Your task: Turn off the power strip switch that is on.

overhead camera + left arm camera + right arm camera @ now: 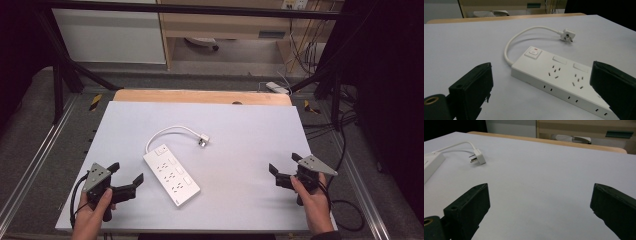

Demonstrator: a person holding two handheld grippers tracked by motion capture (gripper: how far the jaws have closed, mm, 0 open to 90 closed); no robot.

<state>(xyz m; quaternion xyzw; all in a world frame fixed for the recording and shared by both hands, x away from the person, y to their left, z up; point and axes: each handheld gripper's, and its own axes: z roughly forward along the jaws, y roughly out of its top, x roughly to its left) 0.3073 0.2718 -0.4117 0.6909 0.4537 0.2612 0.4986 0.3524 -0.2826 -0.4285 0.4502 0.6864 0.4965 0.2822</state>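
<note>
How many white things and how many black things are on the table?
White: 1, the white plastic power strip with its curved white cable and plug.
Black: 2, the left black tongs and the right black tongs, both open above the pale table.
Total: 3

in the left gripper view the near end of the power strip [564,82] runs behind the right-hand jaw and off the bottom edge. in the right gripper view the strip [430,166] is cut by the left edge, leaving one corner. in the high view the socket holes are too small to count, and the plug [203,140] pins cannot be made out.
</note>
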